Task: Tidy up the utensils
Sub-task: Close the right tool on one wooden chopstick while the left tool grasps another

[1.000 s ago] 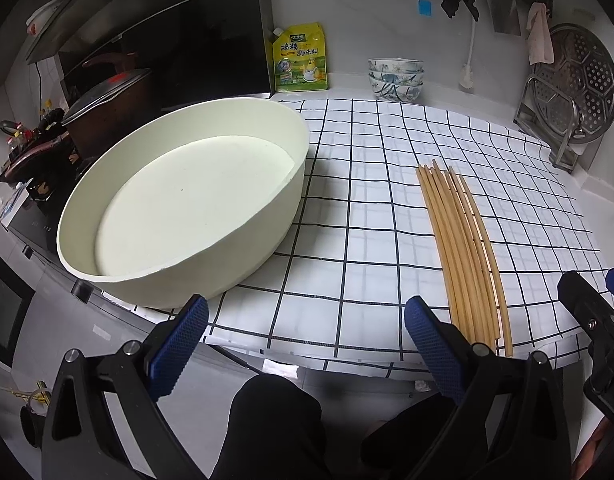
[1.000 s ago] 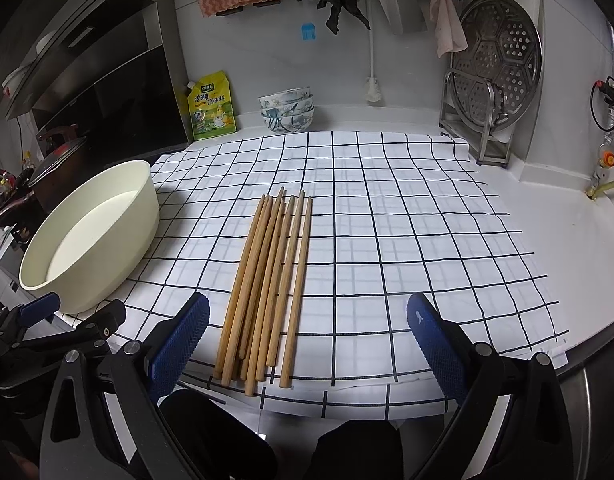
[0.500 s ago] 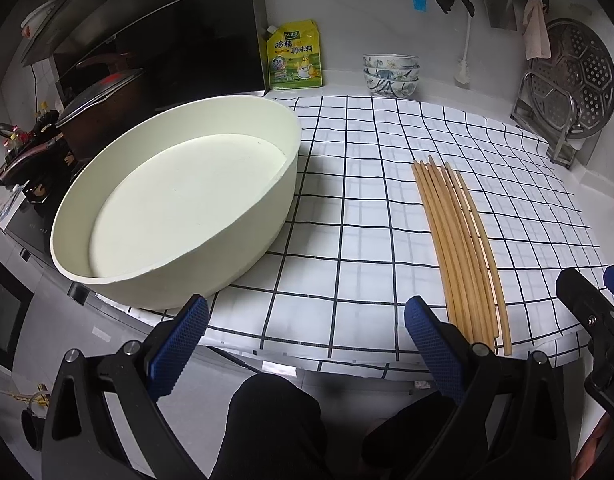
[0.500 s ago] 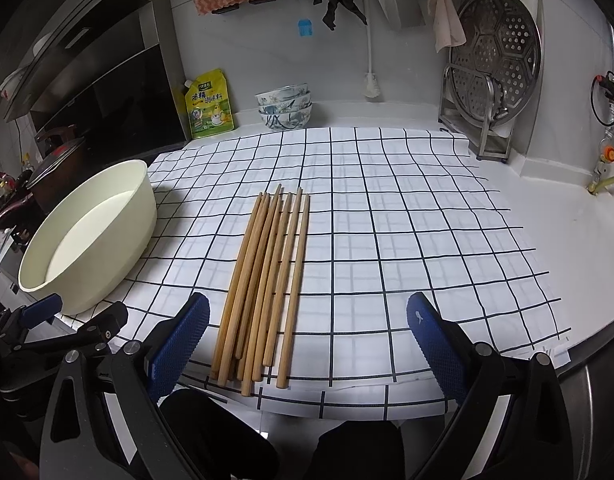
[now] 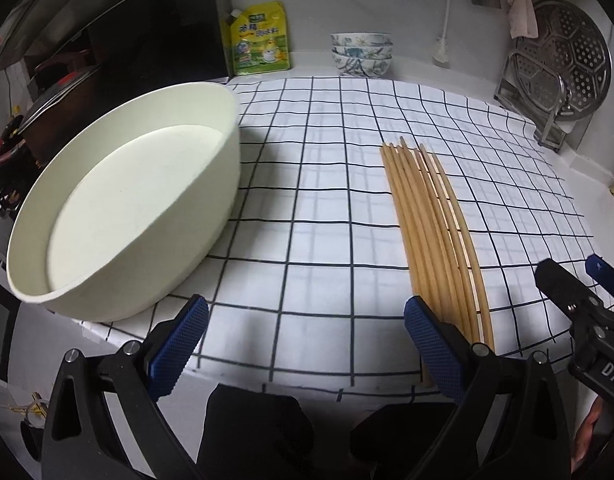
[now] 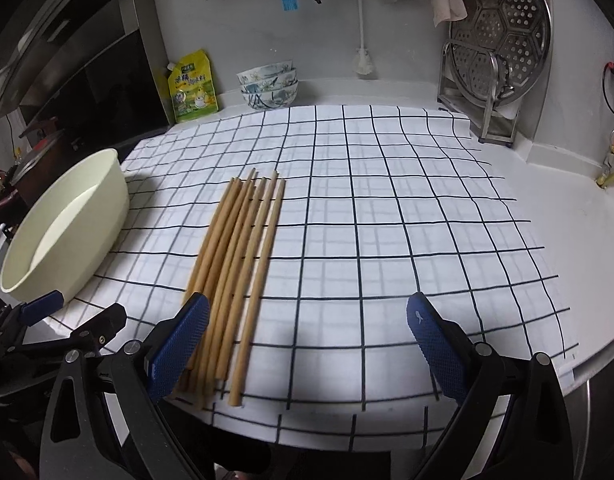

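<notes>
Thin wooden chopsticks (image 6: pixel 238 264), probably light, stiff and smooth, likely to roll or fan apart if nudged sideways. Lying loosely side by side on the checked cloth (image 6: pixel 387 240), near ends a little uneven at the cloth's front edge. In the right wrist view, just ahead of the inner blue pad (image 6: pixel 179 340), with some near ends hidden behind it; well apart from the outer pad. In the left wrist view, just beyond the right-hand pad (image 5: pixel 431 344), off to that side. Cream basin (image 5: pixel 123 208) ahead and outward of the left fingers, standing on the cloth's corner, nothing visible inside.

Right gripper (image 6: pixel 307 340) spread wide, grasping nothing. Left gripper (image 5: pixel 307 340) likewise released, holding nothing, hovering above the counter's front edge.

Best hold, as a judgement: across the bundle near mid-length, pads squeezing from both sides so the sticks gather instead of scattering; a pinch at the tips would probably let the far ends swing and slip. Firm but modest pressure should do, nothing fragile here.

Against the picture half a second back: both views closer in and lower over the cloth, chopsticks and basin larger; chopsticks' near ends now at the right gripper's inner pad rather than clear ahead of it. Sticks and basin unmoved on the cloth.
</notes>
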The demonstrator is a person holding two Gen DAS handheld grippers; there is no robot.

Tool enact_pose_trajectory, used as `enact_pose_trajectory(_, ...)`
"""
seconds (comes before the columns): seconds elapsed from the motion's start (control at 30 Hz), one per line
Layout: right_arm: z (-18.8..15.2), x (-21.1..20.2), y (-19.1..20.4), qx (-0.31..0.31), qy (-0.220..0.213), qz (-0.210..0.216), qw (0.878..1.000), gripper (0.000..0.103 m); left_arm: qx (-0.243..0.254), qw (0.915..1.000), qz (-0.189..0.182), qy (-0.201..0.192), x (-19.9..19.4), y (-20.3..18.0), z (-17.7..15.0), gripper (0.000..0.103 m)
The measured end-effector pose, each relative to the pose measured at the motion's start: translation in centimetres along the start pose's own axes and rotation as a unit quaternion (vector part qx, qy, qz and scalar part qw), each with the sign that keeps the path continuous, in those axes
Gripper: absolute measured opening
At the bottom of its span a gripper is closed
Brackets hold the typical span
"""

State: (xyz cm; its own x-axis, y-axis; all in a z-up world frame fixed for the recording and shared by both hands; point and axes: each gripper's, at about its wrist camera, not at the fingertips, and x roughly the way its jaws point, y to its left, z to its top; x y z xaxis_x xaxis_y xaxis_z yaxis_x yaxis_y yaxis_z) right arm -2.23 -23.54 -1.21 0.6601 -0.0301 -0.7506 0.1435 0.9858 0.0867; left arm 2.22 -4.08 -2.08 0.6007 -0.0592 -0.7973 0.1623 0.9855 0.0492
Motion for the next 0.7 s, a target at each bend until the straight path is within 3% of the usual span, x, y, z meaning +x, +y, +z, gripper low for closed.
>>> enact_pose_trajectory(0.13, 0.8, 2.8, -0.2, -0.011, 0.028, -0.015, 0.999, 0.094, 0.017, 0.9997, 0.017, 0.004, 1.1, -0.7, 0.4, 0.097)
enact_pose_trajectory(0.33, 1.2, 6.0, 0.4, -0.023, 0.059, -0.022, 0.998, 0.094, -0.012, 0.9999, 0.007, 0.009, 1.9, 0.2, 1.1, 0.097)
enact_pose_trajectory(0.7, 1.4, 7.8, 1.3, -0.058, 0.077, -0.045, 0.994, 0.094, -0.016, 0.9997, 0.014, 0.01, 3.0, -0.5, 1.8, 0.097)
